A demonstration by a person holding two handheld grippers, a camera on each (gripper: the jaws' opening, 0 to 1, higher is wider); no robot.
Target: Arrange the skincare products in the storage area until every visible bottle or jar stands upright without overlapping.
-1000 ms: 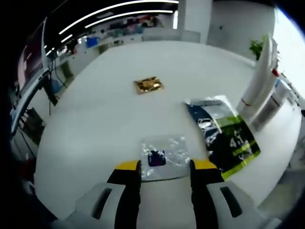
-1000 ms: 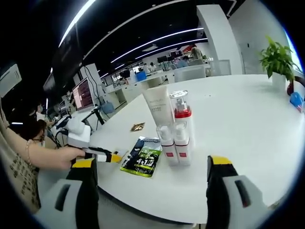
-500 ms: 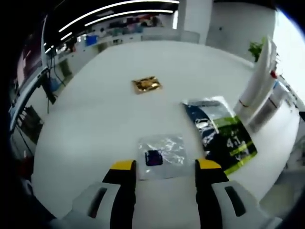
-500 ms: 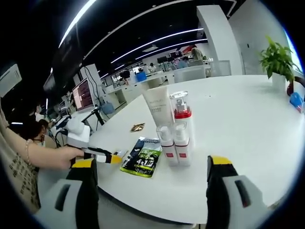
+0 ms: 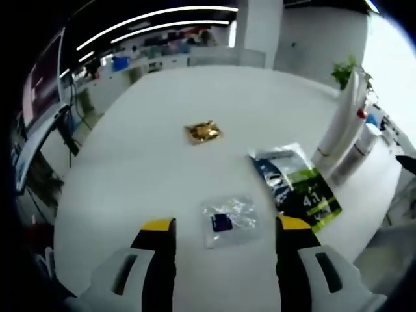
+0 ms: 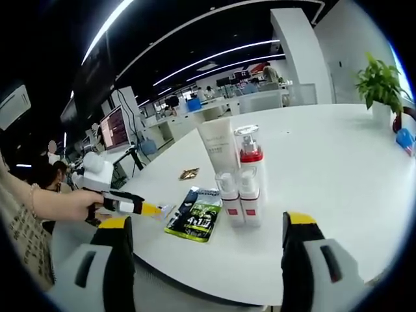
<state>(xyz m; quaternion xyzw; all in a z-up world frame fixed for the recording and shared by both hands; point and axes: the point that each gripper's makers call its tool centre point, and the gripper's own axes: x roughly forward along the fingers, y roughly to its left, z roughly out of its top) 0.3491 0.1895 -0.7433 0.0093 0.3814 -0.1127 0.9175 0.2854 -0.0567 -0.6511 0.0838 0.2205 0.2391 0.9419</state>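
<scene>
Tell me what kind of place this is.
Probably an open-plan office or lab: a large white table, desks with a monitor behind, long ceiling light strips, and a potted plant.

Left tongs (image 5: 224, 227): 2 black jaws w/ yellow tips, big grey shells behind. Right tongs (image 6: 209, 224): same look. Person's hand (image 6: 68, 203) has a thin bracelet; top w/ small dark print.
</scene>
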